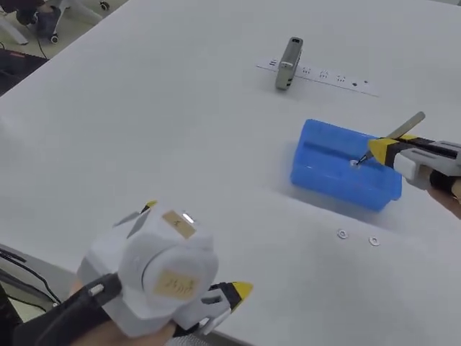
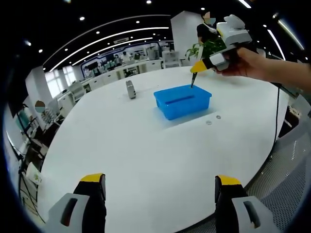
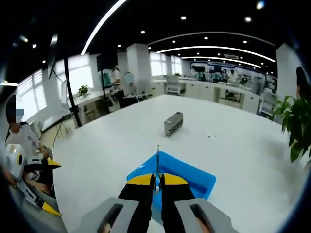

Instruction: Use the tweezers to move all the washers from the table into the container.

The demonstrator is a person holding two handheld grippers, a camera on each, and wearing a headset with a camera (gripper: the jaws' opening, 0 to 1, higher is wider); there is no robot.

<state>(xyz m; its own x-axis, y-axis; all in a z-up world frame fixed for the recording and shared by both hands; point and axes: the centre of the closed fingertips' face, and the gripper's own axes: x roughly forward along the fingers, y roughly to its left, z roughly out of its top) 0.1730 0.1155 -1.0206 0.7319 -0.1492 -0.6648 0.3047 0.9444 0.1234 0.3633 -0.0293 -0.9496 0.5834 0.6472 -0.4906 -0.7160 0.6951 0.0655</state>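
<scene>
Your left gripper hangs by the worktop's near edge, jaws apart. Two washers lie just on the near side of the blue container. Your right gripper, clamped on the tweezers, holds their tips over the container. The washers lie back toward you from those tips, nearer that hand.

Left tool jaws spread wide, right tool jaws clamped.

White tabletop. Blue container right of centre. Two washers just near of it, side by side. Grey block far, touching printed strip.
</scene>
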